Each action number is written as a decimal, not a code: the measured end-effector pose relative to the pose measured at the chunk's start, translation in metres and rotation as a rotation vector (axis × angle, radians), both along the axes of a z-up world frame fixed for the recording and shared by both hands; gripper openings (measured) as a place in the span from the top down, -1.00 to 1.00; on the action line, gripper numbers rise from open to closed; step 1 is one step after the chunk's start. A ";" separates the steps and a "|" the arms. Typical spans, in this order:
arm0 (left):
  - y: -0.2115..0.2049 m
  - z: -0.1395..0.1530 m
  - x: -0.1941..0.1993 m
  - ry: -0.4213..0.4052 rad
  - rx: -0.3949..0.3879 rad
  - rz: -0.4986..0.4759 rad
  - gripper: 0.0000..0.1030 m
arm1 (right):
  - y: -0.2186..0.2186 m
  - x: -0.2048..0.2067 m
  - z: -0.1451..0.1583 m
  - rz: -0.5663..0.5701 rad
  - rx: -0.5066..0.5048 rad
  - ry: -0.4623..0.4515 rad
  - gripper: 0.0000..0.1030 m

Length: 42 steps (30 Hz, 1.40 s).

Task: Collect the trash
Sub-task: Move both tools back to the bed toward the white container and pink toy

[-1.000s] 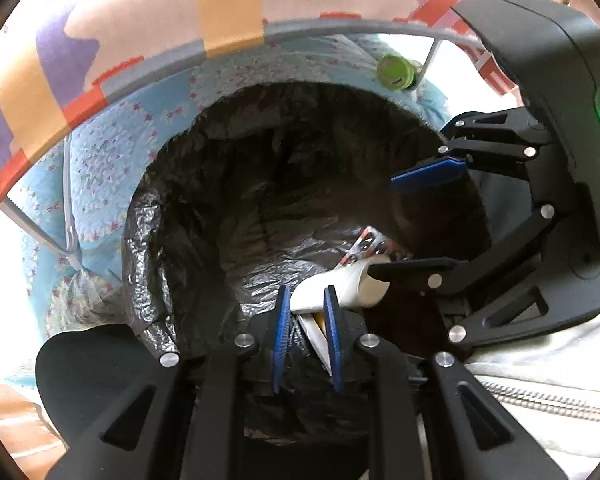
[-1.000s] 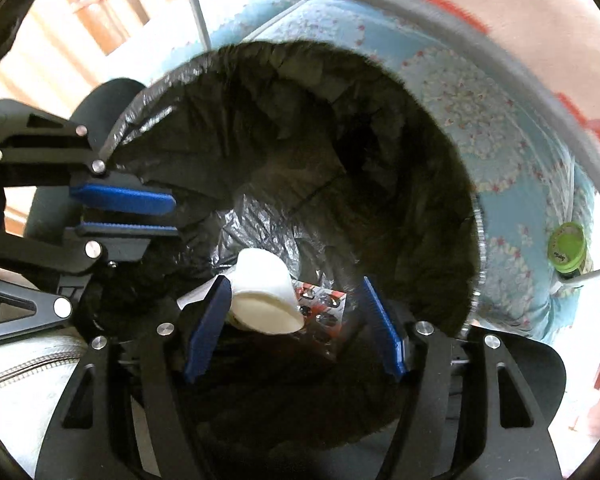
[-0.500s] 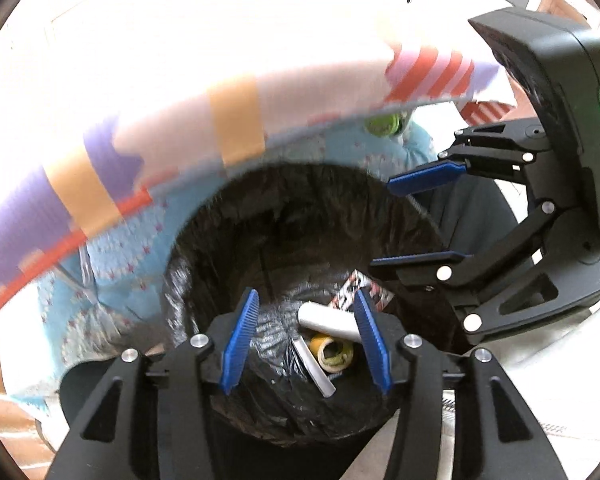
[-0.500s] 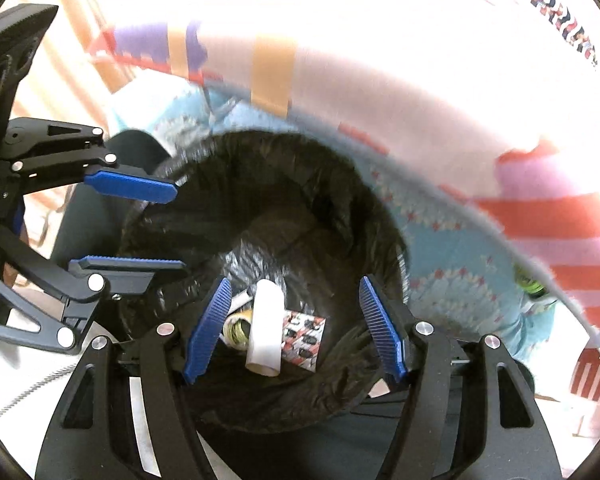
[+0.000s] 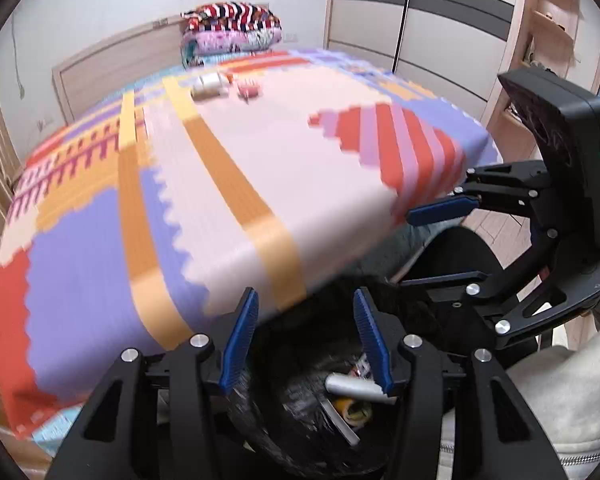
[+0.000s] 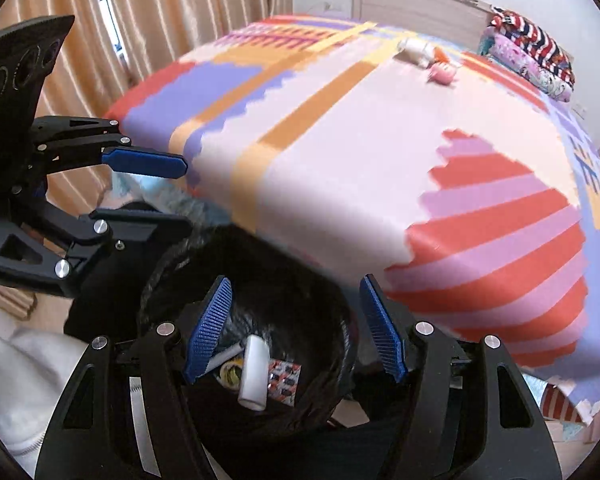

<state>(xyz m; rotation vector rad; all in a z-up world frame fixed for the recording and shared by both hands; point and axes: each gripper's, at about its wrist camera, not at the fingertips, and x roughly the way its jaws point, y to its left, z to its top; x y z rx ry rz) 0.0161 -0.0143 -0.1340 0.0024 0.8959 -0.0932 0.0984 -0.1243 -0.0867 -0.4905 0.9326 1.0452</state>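
No writing on anything is sharp enough for me to read. My left gripper point(image 5: 306, 338) and right gripper point(image 6: 296, 330) both hang with jaws apart and nothing between them, over the black-lined bin point(image 6: 172, 276). In it lie a white tube point(image 6: 254, 372), a tape roll point(image 6: 230, 374) at its nine o'clock, and a red-patterned wrapper point(image 6: 286, 382) at its three o'clock. More trash point(image 5: 210, 85) sits far across the patterned bed point(image 5: 228, 200).
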 end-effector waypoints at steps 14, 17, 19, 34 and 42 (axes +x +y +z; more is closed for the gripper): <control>0.039 0.063 0.059 -0.145 -0.034 0.078 -0.29 | 0.006 0.057 0.039 -0.085 0.104 -0.079 -0.28; 0.047 0.066 0.080 -0.141 -0.060 0.077 -0.30 | 0.012 0.076 0.044 -0.106 0.130 -0.069 -0.28; 0.053 0.069 0.098 -0.135 -0.070 0.085 -0.31 | 0.019 0.088 0.047 -0.124 0.139 -0.070 -0.28; 0.092 0.078 0.183 -0.122 -0.139 0.163 -0.31 | 0.063 0.140 0.058 -0.171 0.138 -0.112 -0.28; 0.119 0.054 0.231 -0.059 -0.215 0.204 -0.31 | 0.082 0.170 0.050 -0.183 0.143 -0.074 -0.27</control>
